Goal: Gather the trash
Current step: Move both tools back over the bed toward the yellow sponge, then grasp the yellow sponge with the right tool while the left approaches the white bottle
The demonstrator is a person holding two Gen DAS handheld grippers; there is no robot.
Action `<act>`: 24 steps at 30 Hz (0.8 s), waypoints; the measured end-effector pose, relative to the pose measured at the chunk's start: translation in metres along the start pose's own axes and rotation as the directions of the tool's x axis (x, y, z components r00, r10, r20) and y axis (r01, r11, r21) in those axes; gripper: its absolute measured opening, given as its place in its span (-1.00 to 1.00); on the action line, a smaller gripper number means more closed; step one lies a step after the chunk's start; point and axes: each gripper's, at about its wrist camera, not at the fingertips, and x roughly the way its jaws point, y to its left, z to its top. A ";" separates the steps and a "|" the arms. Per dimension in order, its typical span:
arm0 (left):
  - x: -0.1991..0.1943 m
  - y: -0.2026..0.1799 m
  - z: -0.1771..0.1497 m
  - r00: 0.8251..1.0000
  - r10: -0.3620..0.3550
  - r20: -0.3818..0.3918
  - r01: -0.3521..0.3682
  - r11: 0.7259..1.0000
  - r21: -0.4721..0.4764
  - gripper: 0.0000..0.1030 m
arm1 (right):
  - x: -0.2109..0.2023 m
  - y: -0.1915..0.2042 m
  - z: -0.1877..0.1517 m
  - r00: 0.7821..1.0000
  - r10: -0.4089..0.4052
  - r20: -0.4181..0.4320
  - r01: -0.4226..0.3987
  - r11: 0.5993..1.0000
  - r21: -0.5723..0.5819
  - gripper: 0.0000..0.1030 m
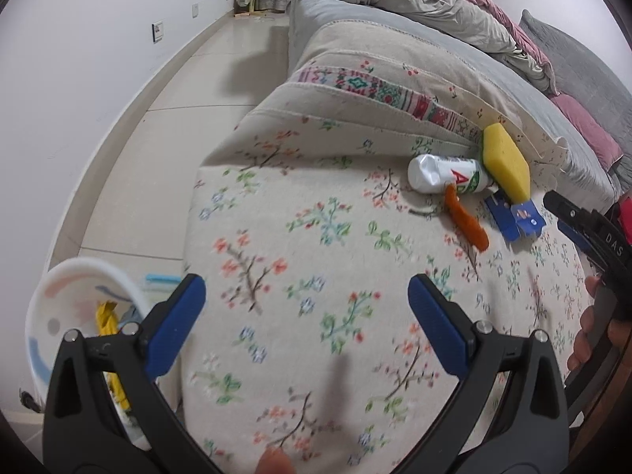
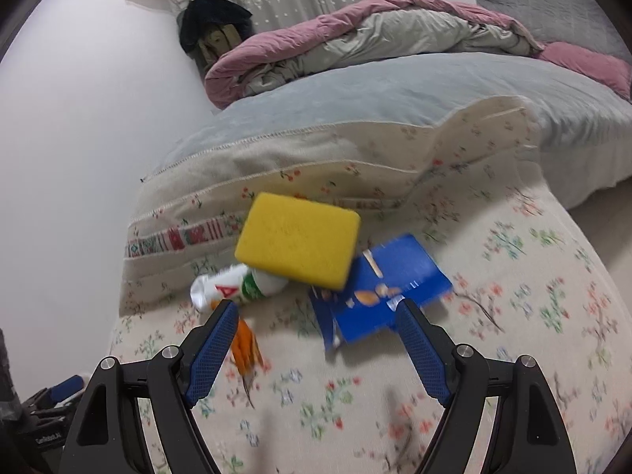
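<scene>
Trash lies on a floral blanket: a yellow sponge, a crushed white bottle, an orange wrapper and a torn blue carton. My left gripper is open and empty over the blanket, well short of the pile. My right gripper is open and empty, its jaws just in front of the carton and the bottle. It also shows at the right edge of the left wrist view.
A white bin holding a yellow wrapper stands on the tiled floor at the left of the bed. A patterned pillow lies behind the trash. A pink and grey duvet is heaped at the back.
</scene>
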 end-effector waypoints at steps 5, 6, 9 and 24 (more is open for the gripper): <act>0.009 -0.007 0.013 1.000 0.000 0.028 0.000 1.000 0.015 0.98 | 0.022 0.003 0.013 0.999 0.049 -0.013 -0.049 0.999 -0.012 0.61; 0.011 -0.009 0.015 0.999 0.001 0.033 -0.002 1.000 0.022 0.98 | 0.028 0.004 0.016 0.998 0.054 -0.019 -0.054 0.998 -0.018 0.61; 0.017 -0.013 0.021 0.999 -0.001 0.041 -0.001 0.999 0.040 0.98 | 0.044 0.005 0.022 0.997 0.067 -0.039 -0.068 0.997 -0.025 0.61; 0.050 -0.045 0.042 0.998 -0.059 -0.002 0.058 0.989 0.137 0.98 | 0.067 -0.008 0.027 0.991 0.126 -0.054 -0.123 0.991 0.057 -0.23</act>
